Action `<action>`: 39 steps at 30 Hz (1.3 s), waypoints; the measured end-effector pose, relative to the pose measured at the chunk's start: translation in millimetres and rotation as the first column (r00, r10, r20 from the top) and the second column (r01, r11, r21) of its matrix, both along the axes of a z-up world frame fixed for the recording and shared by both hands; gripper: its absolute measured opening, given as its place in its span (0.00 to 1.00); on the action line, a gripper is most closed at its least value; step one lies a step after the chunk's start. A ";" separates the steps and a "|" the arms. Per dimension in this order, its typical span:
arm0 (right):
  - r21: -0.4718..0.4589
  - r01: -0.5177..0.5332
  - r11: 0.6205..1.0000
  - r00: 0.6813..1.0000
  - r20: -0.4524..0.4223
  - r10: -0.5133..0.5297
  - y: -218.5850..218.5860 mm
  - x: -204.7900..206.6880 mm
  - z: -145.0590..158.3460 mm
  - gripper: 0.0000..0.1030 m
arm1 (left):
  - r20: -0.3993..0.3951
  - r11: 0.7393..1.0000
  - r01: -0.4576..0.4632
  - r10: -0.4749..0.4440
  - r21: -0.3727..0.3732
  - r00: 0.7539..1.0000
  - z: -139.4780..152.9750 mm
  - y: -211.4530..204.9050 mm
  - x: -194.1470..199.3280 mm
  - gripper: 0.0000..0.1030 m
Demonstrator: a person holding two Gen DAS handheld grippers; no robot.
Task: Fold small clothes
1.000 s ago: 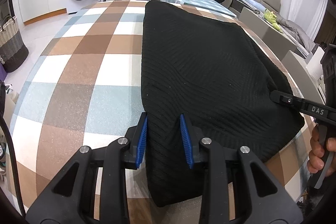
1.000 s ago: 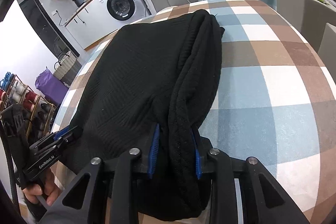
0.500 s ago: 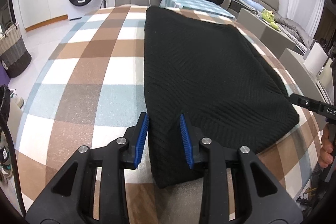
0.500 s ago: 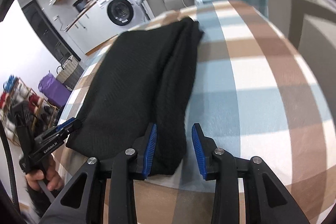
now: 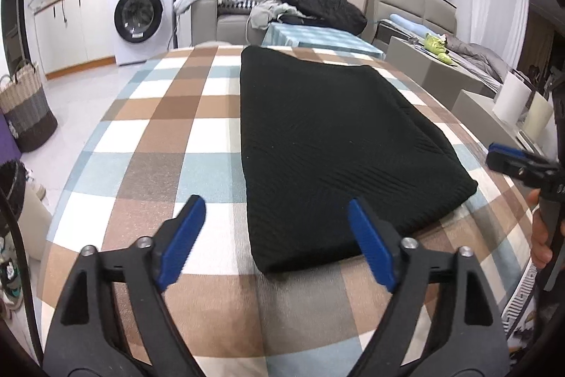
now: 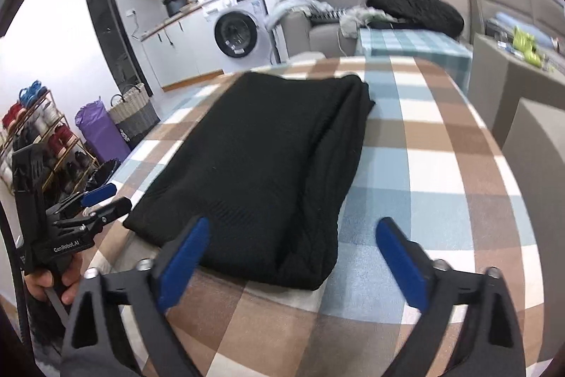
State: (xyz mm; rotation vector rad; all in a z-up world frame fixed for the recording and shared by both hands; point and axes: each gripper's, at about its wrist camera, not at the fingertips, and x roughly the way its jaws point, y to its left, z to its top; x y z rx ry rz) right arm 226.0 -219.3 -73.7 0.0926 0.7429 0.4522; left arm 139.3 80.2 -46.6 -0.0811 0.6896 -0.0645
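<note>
Lying flat on the checked bench (image 5: 159, 136), the black knit garment (image 5: 328, 143) is folded into a long rectangle with thick doubled edges. Left gripper (image 5: 279, 242) and right gripper (image 6: 293, 253) have just been opening; both are spread wide, with nothing pinched.

The garment (image 5: 339, 143) is black with a fine ribbed knit pattern. The tablecloth (image 5: 169, 143) has checks of brown, pale blue and white. Both grippers are black with blue pads (image 5: 183, 232). The washer (image 5: 141, 16) is white, and the basket (image 6: 132, 115) is beige and grey.
</note>
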 end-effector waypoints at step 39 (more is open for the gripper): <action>0.119 -0.083 0.989 0.963 0.266 0.049 -0.9 -73.2 -22.5 1.00 | 0.214 0.999 -0.033 0.024 0.041 0.977 0.5 2.3 -82.9 1.00</action>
